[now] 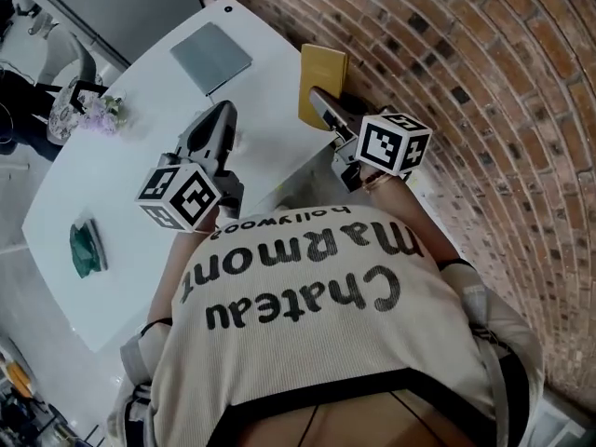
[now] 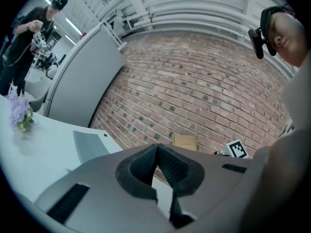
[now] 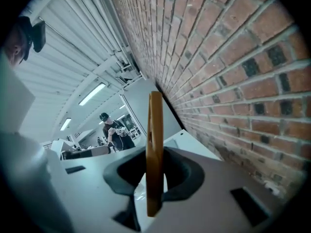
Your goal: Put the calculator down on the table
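The right tool [image 1: 319, 101] points nearly level, tipped slightly down, and is clamped on the flat mustard-yellow rectangular calculator [image 1: 323, 71]. The calculator stands on edge over the white tabletop's [image 1: 130, 166] side nearest the brick wall [image 1: 484, 73]. The left tool [image 1: 219, 119] reaches level over the middle of the tabletop, its pads together with nothing between them.

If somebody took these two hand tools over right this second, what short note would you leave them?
Left gripper: shut, nothing in it.
Right gripper: shut on the yellow calculator, held on edge near the brick-wall side of the white table.
Done: calculator is in the grip.
Left: lay it flat on a bare part of the table, then open the jaws.
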{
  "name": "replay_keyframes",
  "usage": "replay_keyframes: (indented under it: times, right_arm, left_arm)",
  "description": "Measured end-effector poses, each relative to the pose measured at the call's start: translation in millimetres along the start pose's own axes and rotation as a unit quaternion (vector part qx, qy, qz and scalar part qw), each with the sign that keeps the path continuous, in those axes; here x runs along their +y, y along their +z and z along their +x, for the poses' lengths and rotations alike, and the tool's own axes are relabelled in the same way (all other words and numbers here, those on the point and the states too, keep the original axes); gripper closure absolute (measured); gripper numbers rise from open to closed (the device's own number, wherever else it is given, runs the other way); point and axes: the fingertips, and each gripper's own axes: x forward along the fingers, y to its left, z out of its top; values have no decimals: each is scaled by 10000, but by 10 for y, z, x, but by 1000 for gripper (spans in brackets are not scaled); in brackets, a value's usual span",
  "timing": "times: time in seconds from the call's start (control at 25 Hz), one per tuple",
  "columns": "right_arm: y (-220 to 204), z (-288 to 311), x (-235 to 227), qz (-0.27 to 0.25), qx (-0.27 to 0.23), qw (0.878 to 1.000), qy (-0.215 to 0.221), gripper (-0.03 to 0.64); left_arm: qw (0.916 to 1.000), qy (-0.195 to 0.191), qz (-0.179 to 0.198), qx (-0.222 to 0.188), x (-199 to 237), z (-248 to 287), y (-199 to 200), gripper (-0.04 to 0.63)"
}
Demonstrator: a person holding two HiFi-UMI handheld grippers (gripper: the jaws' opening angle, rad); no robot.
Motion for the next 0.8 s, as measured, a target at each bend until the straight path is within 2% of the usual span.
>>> replay_keyframes:
  times: [0.2, 0.44, 0.56, 0.8]
  right_arm:
    - [-175, 259, 93, -18, 389, 9987, 325, 525]
    - [-465, 537, 30, 84, 931, 9943, 509, 525]
    - [-606, 656, -19, -23, 1248, 9904, 591, 525]
    - [-869, 782, -166, -164, 1847, 9801, 714, 525]
  left_arm:
    - [9976, 613, -126, -278, 247, -378, 47, 592]
    - [9898, 1278, -215, -585, 416, -791, 80, 592]
    - [9817, 1691, -229, -848, 445, -1059, 102, 592]
    - [9565, 2601, -381, -1268, 457, -1566, 47, 592]
